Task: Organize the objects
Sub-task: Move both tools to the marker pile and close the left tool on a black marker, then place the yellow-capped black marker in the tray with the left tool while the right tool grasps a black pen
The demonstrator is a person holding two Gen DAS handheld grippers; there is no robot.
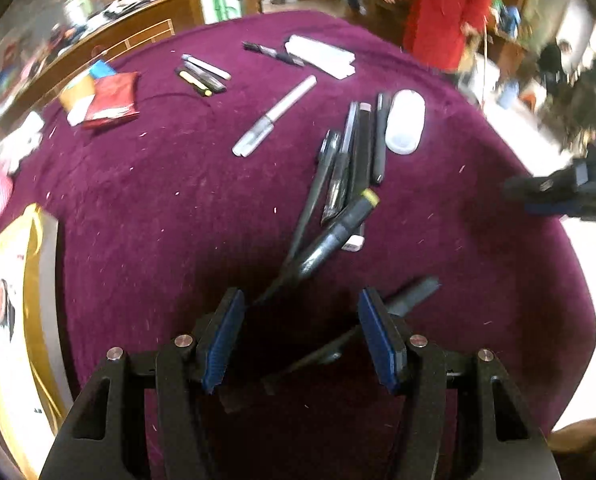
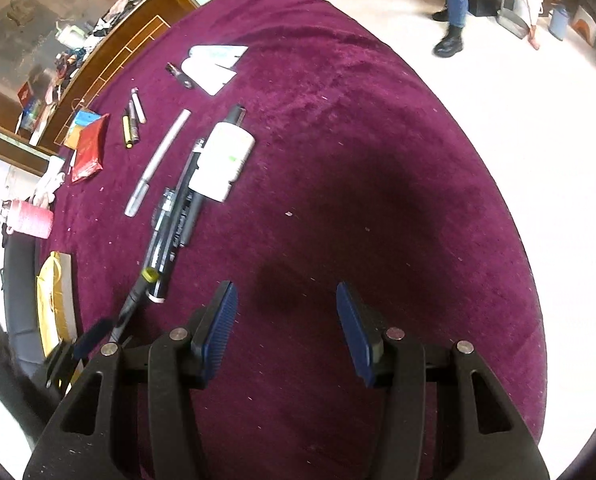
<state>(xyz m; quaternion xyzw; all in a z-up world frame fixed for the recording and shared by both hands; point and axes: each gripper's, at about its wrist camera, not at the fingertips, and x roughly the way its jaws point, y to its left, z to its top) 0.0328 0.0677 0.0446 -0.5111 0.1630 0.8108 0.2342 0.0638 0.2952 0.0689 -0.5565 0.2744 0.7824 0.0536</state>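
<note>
Purple velvety cloth covers the round worktop, and a loose bundle of dark pens and markers lies near its middle, their barrels roughly parallel. A dark marker with a yellow band lies slanted across the near end of the bundle. Just beside the bundle's far end lies a translucent white oval case. A single silver-white pen lies apart to the left, and farther off are a small group of three pens, a stack of white paper packets and a red foil packet.

The left tongs point steeply down at the near end of the bundle, blue pads apart with nothing pressed between them; dark pen ends lie on the cloth under the gap and by the right pad.

The right tongs stand open over bare cloth, to the right of the pens, holding nothing.

A person in a red coat stands beyond the worktop.
</note>
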